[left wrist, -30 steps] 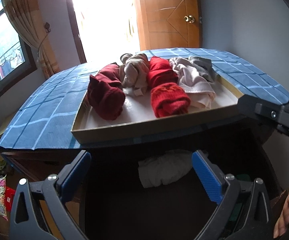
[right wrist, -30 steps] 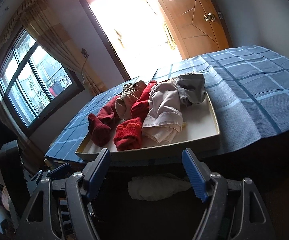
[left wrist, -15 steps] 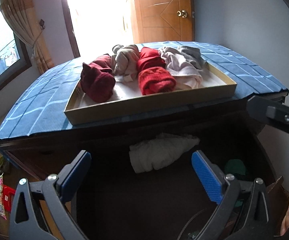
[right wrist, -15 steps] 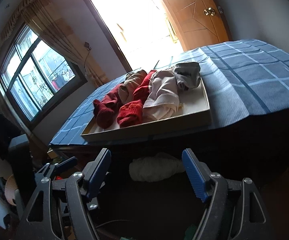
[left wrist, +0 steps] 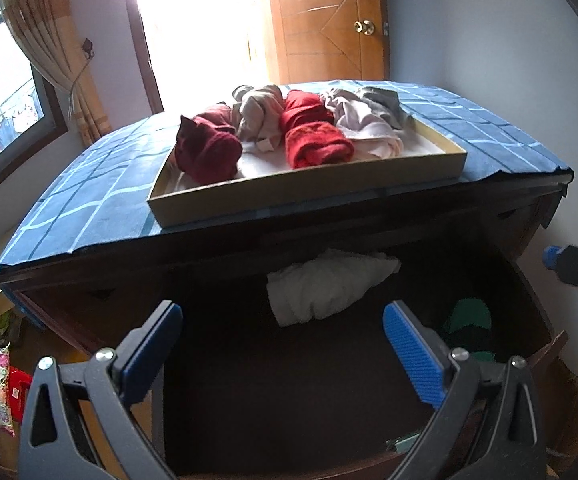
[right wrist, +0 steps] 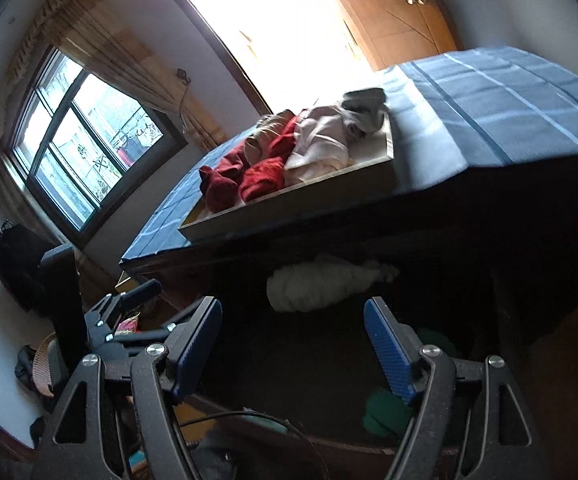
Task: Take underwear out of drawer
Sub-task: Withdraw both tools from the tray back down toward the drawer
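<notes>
in the left wrist view, the left tongs [left wrist: 283, 338] are held wide apart with nothing between the blue pads, above the dark open drawer [left wrist: 289, 392]. a white bundle of underwear [left wrist: 329, 286] is seen lying at the back of the drawer, just under the table edge, apart from both pads. a green cloth [left wrist: 469, 318] is seen in the drawer's right part. on the table, covered by a blue checked cloth [left wrist: 89, 196], a shallow tray [left wrist: 309, 192] is seen with rolled red, beige and grey garments [left wrist: 289, 132] in it. part of the right tongs is seen at the right edge. in the right wrist view, the right tongs [right wrist: 293, 338] are likewise held wide and empty over the drawer [right wrist: 309, 368], with the white underwear [right wrist: 321, 284] lying beyond the fingertips, untouched. the green cloth [right wrist: 385, 412] is seen low on the right, and the left tongs [right wrist: 129, 312] are seen at the lower left. the tray [right wrist: 289, 212] is seen on the table above.
</notes>
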`<state>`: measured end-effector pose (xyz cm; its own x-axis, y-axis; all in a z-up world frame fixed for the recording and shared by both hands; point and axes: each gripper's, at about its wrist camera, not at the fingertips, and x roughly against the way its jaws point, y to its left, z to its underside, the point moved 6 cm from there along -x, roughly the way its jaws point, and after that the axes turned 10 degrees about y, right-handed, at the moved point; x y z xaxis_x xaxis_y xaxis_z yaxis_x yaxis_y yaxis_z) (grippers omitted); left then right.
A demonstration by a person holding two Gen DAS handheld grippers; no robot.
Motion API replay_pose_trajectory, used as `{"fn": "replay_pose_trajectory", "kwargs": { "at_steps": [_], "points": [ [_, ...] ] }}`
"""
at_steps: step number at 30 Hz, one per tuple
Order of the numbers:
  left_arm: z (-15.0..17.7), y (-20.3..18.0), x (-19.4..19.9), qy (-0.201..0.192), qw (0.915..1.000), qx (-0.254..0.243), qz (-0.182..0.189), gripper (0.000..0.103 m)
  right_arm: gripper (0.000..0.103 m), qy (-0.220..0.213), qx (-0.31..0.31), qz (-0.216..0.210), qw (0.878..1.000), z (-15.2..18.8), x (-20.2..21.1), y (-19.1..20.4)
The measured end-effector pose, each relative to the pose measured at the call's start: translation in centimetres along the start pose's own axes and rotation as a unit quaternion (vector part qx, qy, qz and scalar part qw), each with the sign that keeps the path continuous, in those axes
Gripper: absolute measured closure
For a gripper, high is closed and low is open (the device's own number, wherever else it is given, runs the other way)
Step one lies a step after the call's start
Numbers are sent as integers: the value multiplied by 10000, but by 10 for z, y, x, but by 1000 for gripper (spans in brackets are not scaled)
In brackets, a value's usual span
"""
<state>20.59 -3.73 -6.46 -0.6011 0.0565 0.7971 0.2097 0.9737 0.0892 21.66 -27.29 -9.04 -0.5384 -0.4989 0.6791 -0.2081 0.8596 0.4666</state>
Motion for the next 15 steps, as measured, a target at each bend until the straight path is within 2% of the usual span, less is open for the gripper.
{"fn": "replay_pose_trajectory", "kwargs": {
  "at_steps": [7, 15],
  "points": [
    [12, 5, -11, 204, 9998, -13, 23, 1, 27, 195, -178, 195, 9995, 19, 18, -29],
    [36, 17, -16, 413, 9991, -83, -54, 1, 27, 485, -200, 429, 9977, 35, 20, -44]
  ]
}}
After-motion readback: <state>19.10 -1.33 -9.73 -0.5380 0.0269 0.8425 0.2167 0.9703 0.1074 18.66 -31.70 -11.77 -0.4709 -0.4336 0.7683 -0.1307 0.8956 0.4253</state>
